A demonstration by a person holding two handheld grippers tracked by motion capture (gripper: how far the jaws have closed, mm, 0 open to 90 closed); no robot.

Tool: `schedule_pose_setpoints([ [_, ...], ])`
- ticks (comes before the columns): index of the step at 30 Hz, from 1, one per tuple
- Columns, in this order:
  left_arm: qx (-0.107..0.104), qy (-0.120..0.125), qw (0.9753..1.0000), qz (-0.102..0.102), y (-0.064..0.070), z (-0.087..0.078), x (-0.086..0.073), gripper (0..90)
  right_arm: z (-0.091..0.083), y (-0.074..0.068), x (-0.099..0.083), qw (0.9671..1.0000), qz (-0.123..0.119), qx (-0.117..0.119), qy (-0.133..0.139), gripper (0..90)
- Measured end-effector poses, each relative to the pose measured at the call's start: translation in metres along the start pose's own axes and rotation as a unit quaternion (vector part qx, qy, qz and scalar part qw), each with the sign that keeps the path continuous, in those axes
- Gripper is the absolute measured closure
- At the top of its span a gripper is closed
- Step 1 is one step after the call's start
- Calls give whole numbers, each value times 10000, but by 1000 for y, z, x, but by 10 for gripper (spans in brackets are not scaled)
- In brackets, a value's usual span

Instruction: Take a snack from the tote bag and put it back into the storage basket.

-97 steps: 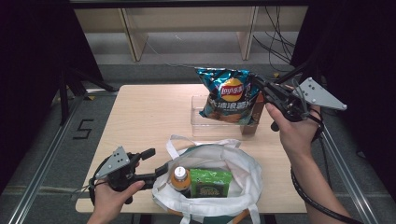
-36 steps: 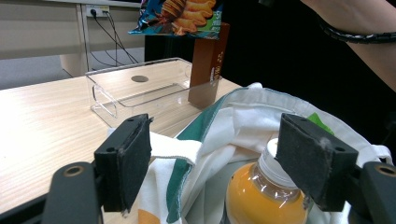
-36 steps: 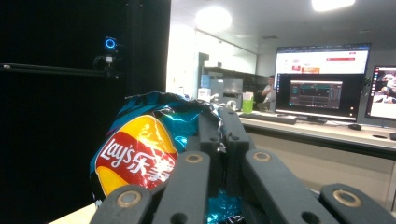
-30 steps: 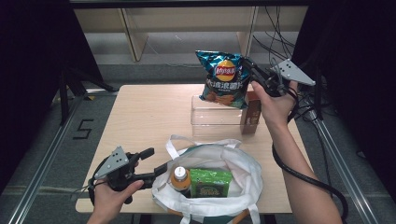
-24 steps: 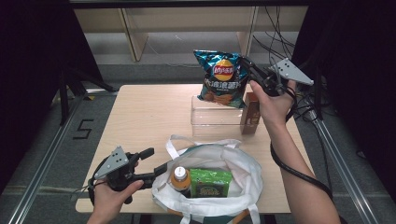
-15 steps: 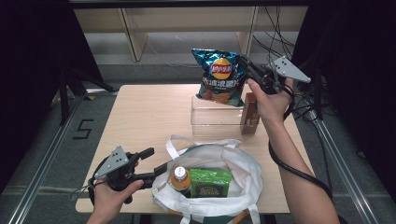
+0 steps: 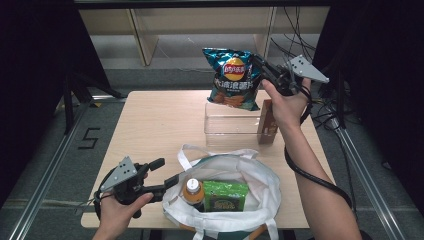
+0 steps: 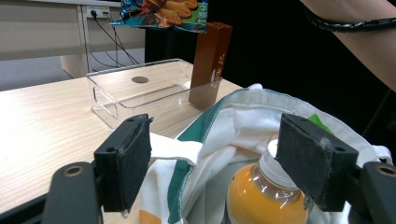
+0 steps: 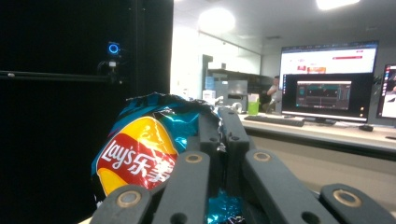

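right gripper: your right gripper is up above the far right of the light wooden table, jaws pinched together on the top edge of the teal foil bag of Lay's crisps; in the right gripper view the black fingers sit almost flush with foil squeezed between them.
crisps bag: hangs in the air from that grip, clear of the table, above the clear plastic rectangular bin; bottom edge is over the bin's far rim, not touching it.
bin: sits on the far right of the table, a tall brown carton upright at its right end.
left gripper: your left gripper is low at the near left, jaws spread wide, gripping nothing; its tips are at the left rim of the white cloth tote bag with green trim.
left pads: the pads straddle the tote's rim and the orange juice bottle with a white cap.
tote contents: the bottle stands beside a green box.
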State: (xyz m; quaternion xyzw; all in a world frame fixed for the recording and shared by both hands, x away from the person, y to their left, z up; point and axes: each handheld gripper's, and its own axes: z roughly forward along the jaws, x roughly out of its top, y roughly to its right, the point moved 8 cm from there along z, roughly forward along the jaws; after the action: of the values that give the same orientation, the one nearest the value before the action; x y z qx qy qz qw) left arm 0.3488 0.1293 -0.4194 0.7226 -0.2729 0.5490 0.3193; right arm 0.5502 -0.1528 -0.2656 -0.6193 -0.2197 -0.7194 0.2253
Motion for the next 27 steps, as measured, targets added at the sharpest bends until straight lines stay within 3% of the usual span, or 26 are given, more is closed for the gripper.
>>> schedule_pose_setpoints([
  [1, -51, 62, 10000, 13, 0, 1, 1, 257, 1, 1, 1, 9999, -93, -21, 49, 900],
  [8, 6, 2, 10000, -6, 0, 0, 0, 256, 3, 3, 1, 9999, 63, -96, 129, 900],
  [13, 0, 3, 10000, -19, 0, 0, -1, 256, 5, 7, 3, 9995, -94, -188, 215, 900],
  [15, 0, 3, 10000, -7, 0, 0, 0, 256, 7, 9, 2, 9995, -54, -234, 205, 900],
  [27, 3, -8, 10000, -22, 0, 0, -2, 256, 18, 15, -1, 9997, 21, -200, 162, 900],
])
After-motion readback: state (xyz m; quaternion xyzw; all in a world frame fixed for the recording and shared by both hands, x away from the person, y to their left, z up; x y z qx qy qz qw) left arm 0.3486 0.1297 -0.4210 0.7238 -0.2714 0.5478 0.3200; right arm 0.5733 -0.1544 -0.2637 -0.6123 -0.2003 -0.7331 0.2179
